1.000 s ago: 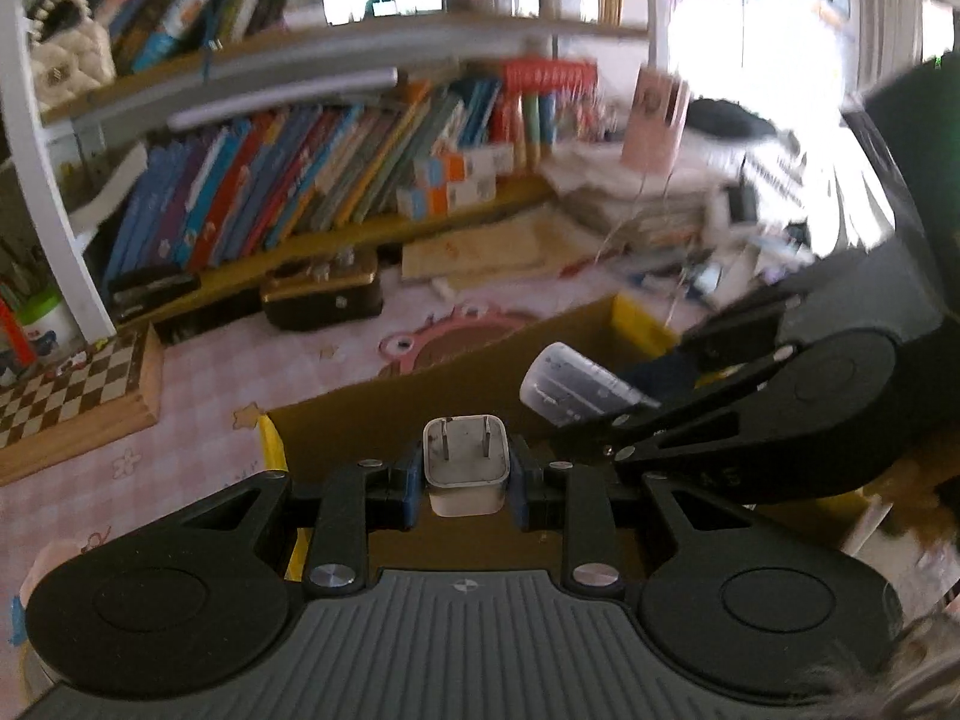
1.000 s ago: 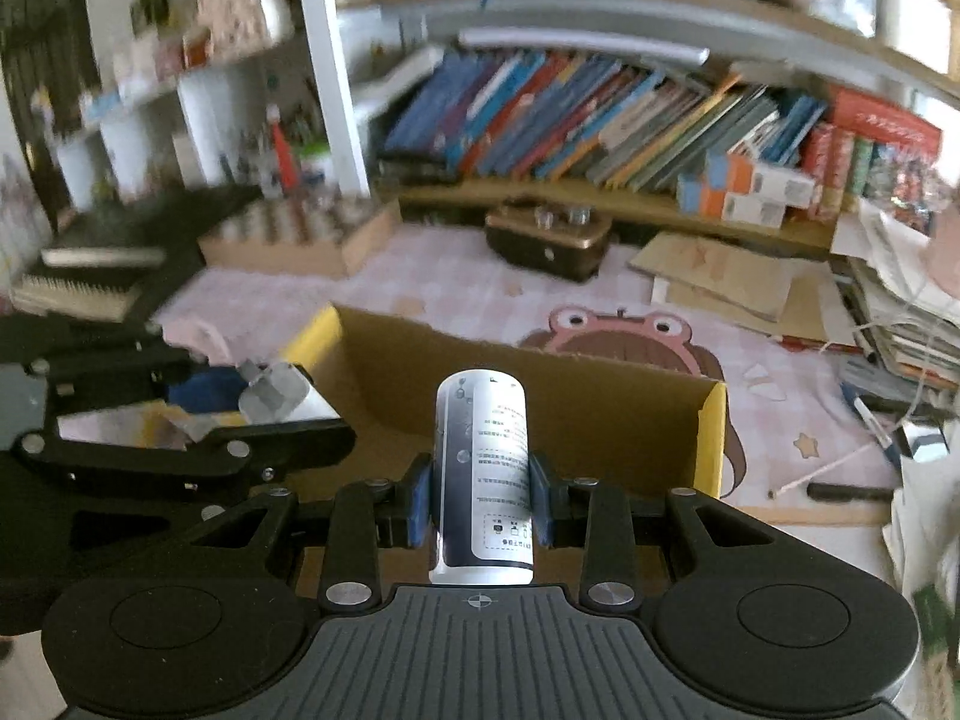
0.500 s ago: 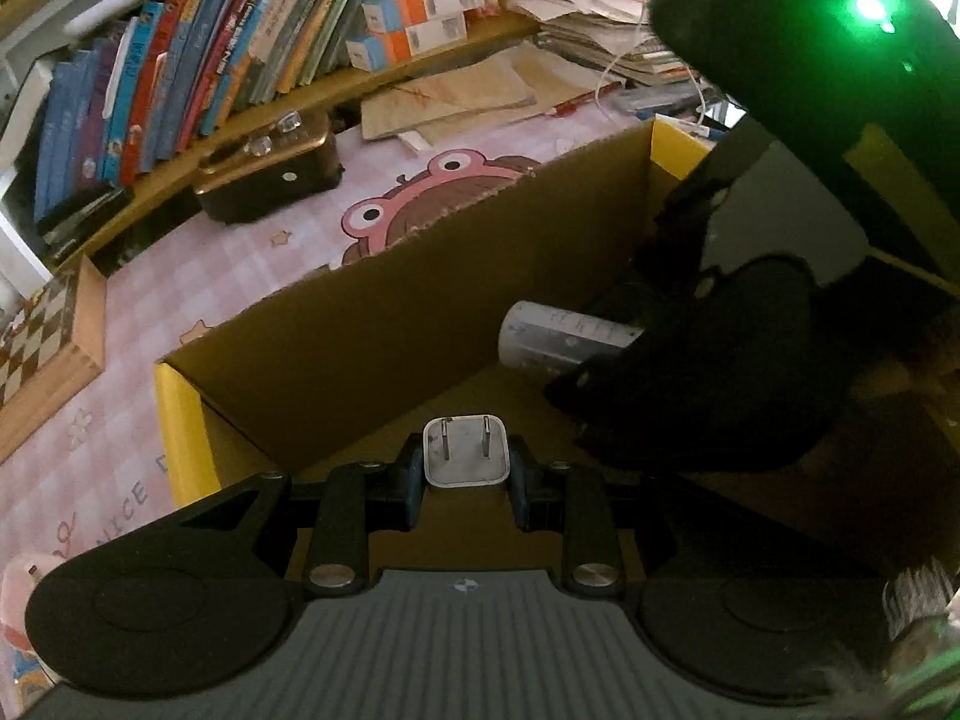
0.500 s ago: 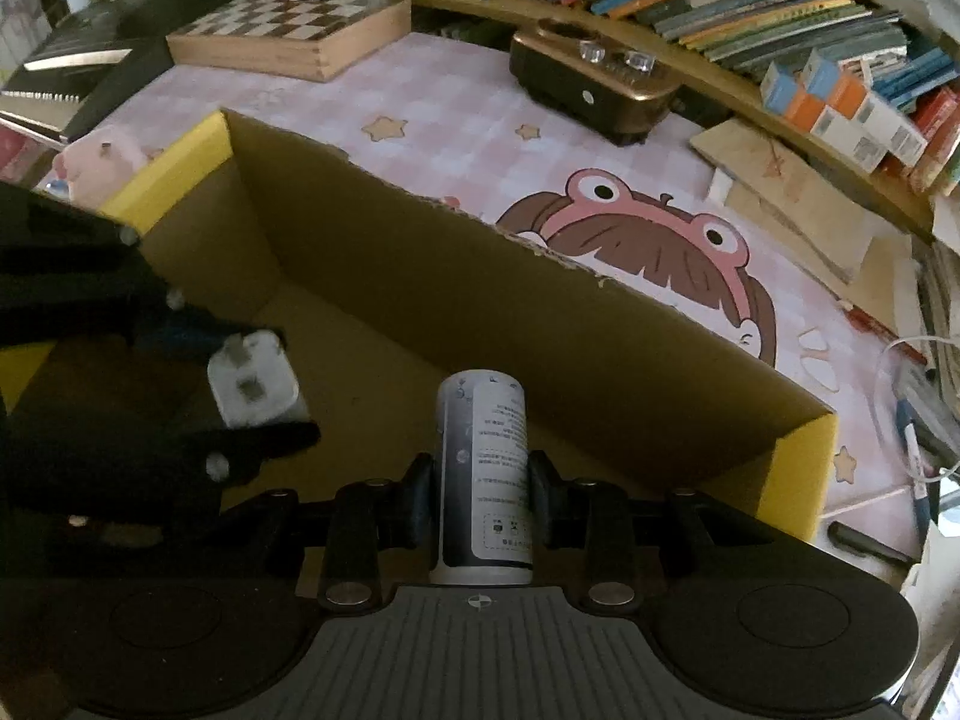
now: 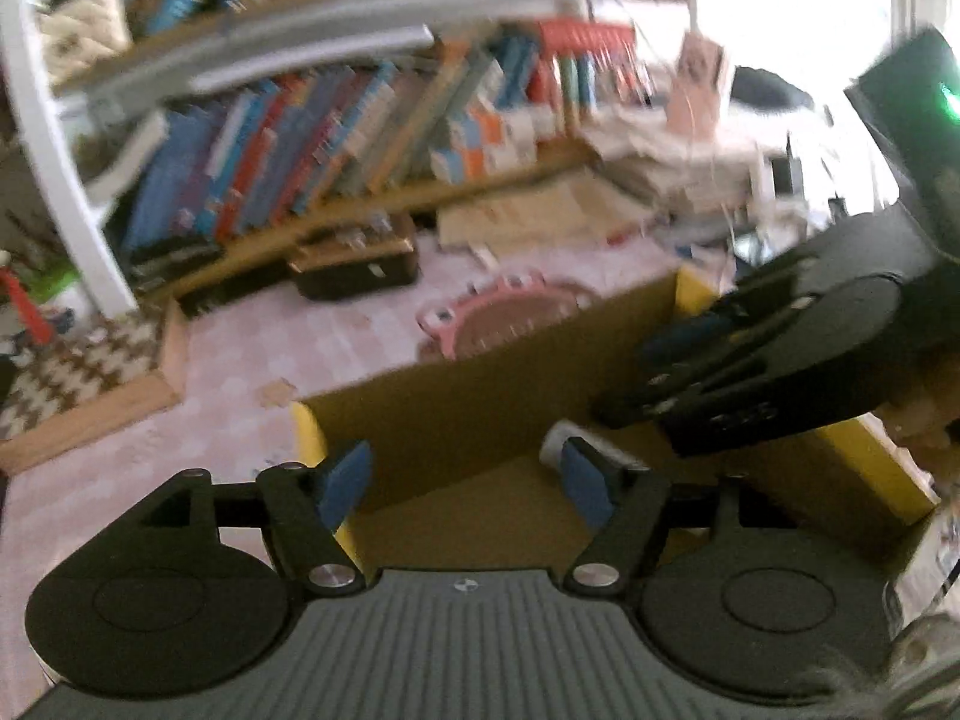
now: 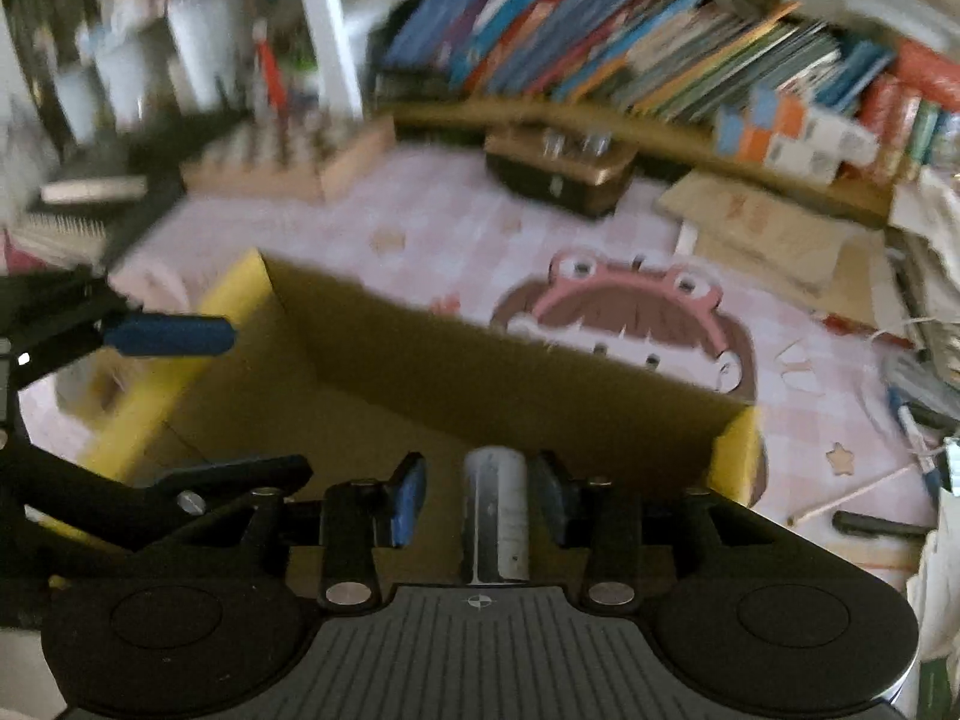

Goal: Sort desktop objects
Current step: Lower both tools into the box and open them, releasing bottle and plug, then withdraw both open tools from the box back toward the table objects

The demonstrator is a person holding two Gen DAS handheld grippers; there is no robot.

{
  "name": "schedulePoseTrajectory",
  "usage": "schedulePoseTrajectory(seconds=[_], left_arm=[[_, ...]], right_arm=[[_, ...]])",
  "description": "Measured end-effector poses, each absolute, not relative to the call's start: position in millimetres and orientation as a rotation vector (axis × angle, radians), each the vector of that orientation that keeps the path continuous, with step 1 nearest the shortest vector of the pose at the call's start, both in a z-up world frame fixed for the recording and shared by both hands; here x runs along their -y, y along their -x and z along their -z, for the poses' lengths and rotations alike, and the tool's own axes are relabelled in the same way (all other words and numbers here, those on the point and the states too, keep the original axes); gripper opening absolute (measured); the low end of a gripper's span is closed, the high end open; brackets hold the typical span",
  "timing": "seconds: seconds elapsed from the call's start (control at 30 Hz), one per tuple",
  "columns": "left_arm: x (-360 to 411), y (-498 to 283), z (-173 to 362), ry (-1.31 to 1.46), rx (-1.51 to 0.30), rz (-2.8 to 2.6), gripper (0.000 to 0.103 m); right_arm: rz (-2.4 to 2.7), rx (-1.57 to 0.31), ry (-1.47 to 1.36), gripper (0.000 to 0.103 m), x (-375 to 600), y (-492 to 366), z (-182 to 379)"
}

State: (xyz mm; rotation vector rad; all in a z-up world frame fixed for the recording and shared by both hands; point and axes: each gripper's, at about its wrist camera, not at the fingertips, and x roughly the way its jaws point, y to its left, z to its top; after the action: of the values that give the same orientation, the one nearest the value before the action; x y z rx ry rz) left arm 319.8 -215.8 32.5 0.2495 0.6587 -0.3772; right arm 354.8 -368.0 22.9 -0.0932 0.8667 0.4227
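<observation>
Cardboard box (image 6: 528, 384) holds the white bottle (image 6: 497, 516), loose between the spread right tool (image 6: 480, 498); left tool (image 5: 462, 483) gapes empty, table clutter remains.

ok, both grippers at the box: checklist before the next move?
1. left gripper open and empty: ok.
2. right gripper open: ok.
3. bottle clear of the right gripper: not ok, it sits between the fingers, against one pad.
4. Both grippers over the cardboard box: ok.
5. Bottle resting on the box floor: cannot tell, blurred.
</observation>
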Motion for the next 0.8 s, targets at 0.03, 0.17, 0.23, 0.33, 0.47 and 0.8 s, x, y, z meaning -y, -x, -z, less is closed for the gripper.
schedulePoseTrajectory(seconds=[0.03, 0.17, 0.23, 0.33, 0.47, 0.8], left_arm=[[213.0, -314.5, -38.0, -0.243, -0.633, 0.364, 0.073], [200.5, -283.6, -60.6, -0.23, -0.482, 0.274, 0.091], [194.3, -265.9, -69.2, -0.216, -0.419, 0.243, 0.093], [185.7, -242.4, -76.2, -0.198, -0.361, 0.206, 0.099], [173.0, -213.9, -76.5, -0.168, -0.337, 0.162, 0.103], [134.5, -161.9, -64.8, -0.11, -0.331, 0.08, 0.103]], right_arm=[[-0.413, -0.827, 0.077, 0.041, 370.7, -346.8, -30.2], [-0.374, -0.688, 0.005, 0.049, 380.3, -319.8, -53.7], [-0.343, -0.622, -0.006, 0.053, 382.1, -306.1, -61.6], [-0.286, -0.541, -0.009, 0.065, 382.2, -282.7, -68.9], [-0.197, -0.443, 0.018, 0.092, 379.6, -248.9, -73.3], [-0.034, -0.359, -0.012, 0.1, 358.3, -174.8, -62.8]])
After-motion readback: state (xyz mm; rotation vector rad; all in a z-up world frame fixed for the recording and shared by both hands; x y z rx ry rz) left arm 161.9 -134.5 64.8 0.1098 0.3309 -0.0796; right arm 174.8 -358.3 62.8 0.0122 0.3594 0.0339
